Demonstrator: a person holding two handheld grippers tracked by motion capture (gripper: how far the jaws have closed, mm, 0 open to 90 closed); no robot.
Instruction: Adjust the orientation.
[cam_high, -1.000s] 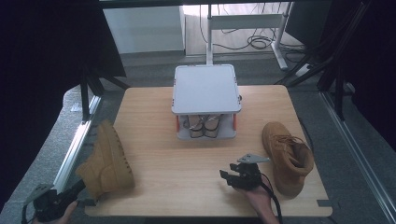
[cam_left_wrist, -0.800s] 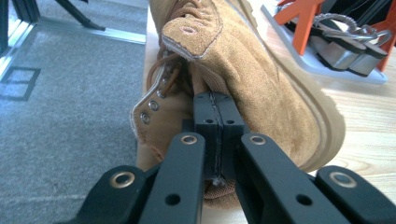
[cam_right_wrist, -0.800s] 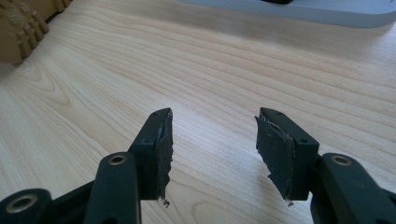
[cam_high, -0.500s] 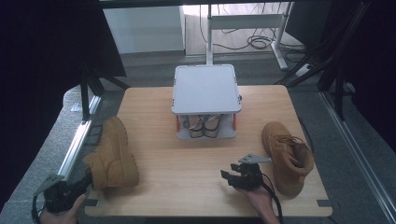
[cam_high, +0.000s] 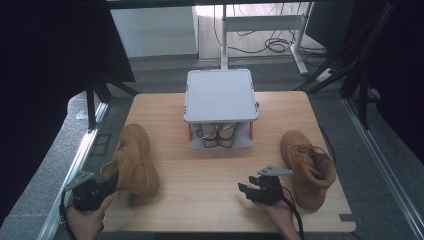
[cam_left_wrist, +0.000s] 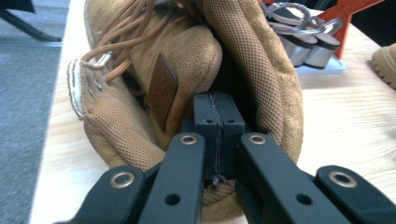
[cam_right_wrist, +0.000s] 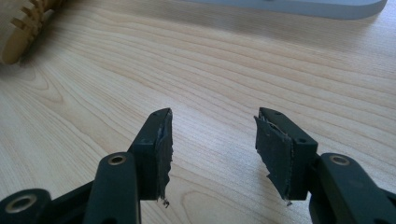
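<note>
Clamping the heel collar of the left boot (cam_high: 132, 162) with jaws pressed together, the left gripper (cam_high: 89, 190) is dragging it inward from the table (cam_high: 200, 200) edge, so placing near the rack (cam_high: 220, 95) looks underway. Beside it, the right gripper (cam_high: 260, 189) is resting with jaws spread and empty. Farther right, boot 2 (cam_high: 307, 167) is lying near the edge; open wood is lying between them.
</note>
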